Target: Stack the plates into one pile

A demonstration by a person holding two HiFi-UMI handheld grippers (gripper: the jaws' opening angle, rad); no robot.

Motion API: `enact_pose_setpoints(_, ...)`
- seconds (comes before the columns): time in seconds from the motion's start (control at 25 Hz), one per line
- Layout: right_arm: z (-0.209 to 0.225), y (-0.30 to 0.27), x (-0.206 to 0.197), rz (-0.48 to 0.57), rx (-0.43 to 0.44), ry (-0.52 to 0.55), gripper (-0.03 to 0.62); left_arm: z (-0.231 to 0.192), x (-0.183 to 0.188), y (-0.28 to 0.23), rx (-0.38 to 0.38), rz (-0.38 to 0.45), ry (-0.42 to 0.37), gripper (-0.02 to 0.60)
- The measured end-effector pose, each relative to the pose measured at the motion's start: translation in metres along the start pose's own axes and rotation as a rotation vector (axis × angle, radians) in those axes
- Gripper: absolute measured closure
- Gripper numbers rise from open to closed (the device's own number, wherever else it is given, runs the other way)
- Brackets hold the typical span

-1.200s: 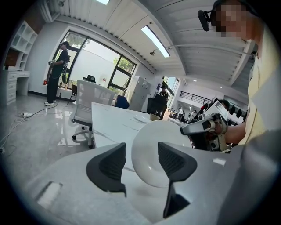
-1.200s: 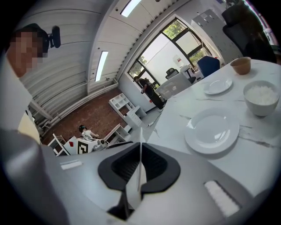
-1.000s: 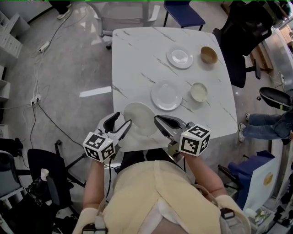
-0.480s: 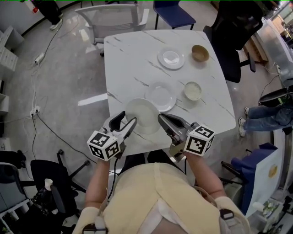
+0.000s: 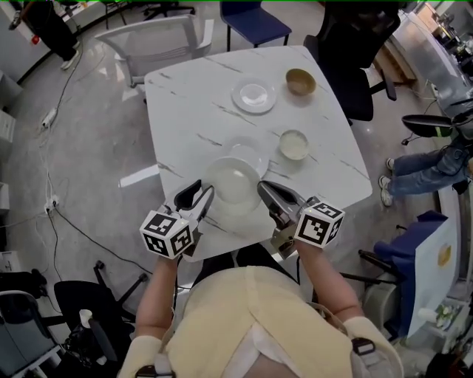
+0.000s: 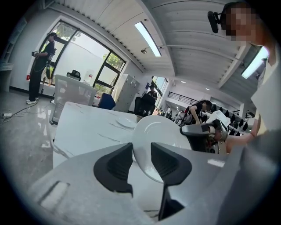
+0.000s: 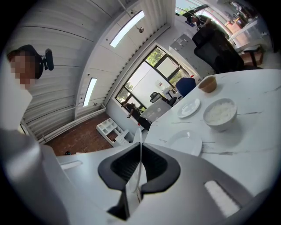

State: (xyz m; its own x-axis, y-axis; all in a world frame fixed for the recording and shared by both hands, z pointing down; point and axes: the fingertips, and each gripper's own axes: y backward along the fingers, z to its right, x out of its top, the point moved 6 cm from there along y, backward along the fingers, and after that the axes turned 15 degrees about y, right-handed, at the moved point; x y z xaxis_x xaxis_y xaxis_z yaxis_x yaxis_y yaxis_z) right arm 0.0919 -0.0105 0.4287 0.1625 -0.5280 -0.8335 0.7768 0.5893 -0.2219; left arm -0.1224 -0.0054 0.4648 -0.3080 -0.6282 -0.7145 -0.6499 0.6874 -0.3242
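A white plate (image 5: 233, 184) hangs over the marble table (image 5: 185, 96) near its front edge, held between my two grippers. My right gripper (image 5: 266, 193) is shut on its right rim; the right gripper view shows the rim edge-on (image 7: 139, 143) between the pads. My left gripper (image 5: 201, 198) has the left rim (image 6: 153, 136) between its jaws, which are closing, with the pads not clearly pressing. A second plate (image 5: 250, 150) lies just beyond, partly hidden by the held one. The third plate (image 5: 253, 96) lies farther back.
A white bowl (image 5: 294, 145) stands right of the second plate and a brown bowl (image 5: 300, 81) at the back right. Chairs ring the table: white (image 5: 155, 37), blue (image 5: 251, 18), black (image 5: 355, 52). A seated person's legs (image 5: 421, 166) are at the right.
The held plate has moved away from the table's front edge toward the second plate and now overlaps it. The left gripper's jaws have narrowed around the rim.
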Motion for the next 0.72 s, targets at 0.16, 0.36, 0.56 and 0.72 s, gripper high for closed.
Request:
enact_pose_setpoints(0.16, 0.017, 0.0, -0.004, 0.018, -0.062, -0.061, 0.577, -0.004, 0.005, -0.017, 0.022, -0.037, -0.029, 0.486)
enact_pose_setpoints(0.36, 0.039, -0.004, -0.01, 0.043, -0.127, -0.174, 0.576, -0.011, 0.017, -0.042, 0.019, -0.045, 0.028, 0.503)
enact_pose_setpoints(0.56, 0.06, -0.01, -0.017, 0.034, -0.172, -0.242, 0.573, -0.018, 0.019, -0.066, 0.04, -0.083, 0.008, 0.503)
enact_pose_setpoints(0.72, 0.072, -0.017, -0.021, 0.015, -0.214, -0.259, 0.571, -0.026, 0.02, -0.08, 0.058, -0.1, 0.018, 0.503)
